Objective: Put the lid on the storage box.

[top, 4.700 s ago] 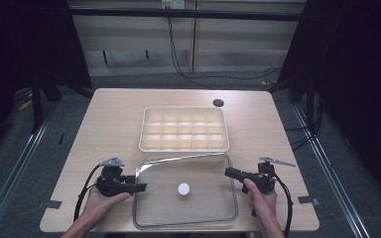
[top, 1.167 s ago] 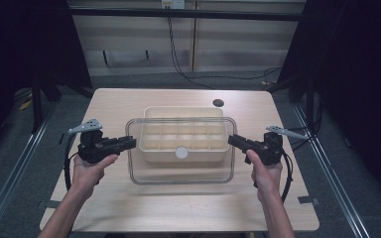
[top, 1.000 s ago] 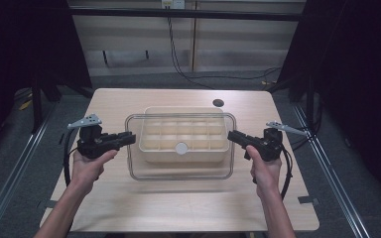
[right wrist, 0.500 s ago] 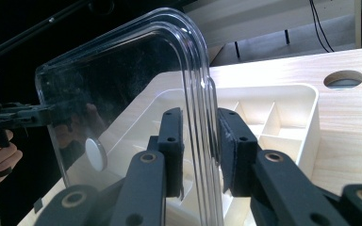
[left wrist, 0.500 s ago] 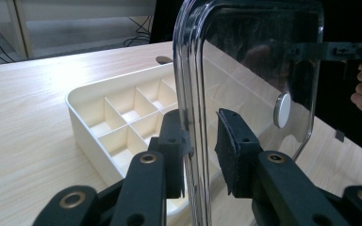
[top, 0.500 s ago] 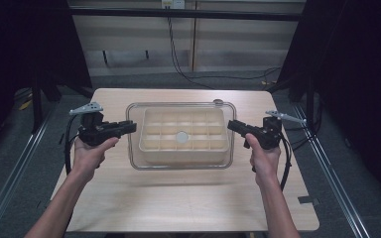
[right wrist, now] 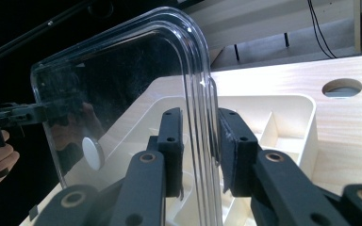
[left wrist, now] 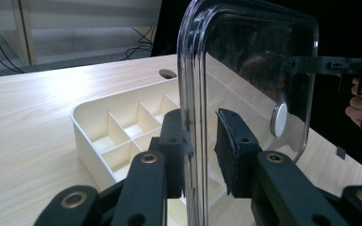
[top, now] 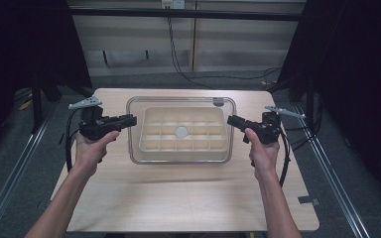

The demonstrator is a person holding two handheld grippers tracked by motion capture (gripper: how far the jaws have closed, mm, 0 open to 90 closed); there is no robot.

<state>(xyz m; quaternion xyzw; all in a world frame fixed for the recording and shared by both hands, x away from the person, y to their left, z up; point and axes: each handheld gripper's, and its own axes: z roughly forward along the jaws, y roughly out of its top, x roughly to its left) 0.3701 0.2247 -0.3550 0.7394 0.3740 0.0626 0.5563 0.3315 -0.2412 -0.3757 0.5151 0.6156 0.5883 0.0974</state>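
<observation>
You have lifted the clear lid [top: 181,130] off the near part of the table [top: 178,198], where it lay flat in front of the divided tray [top: 182,130], and carried it away from you until it hangs directly over that tray. Your left gripper [top: 129,119] and right gripper [top: 232,120], each clamped on a short edge, have travelled with it, arms stretched further forward.

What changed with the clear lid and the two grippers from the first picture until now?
The clear lid moved from the near table edge, away from the person, to above the divided tray. The left gripper and right gripper moved with it, each clamped on a short edge throughout. The tray and the table stayed put.
</observation>
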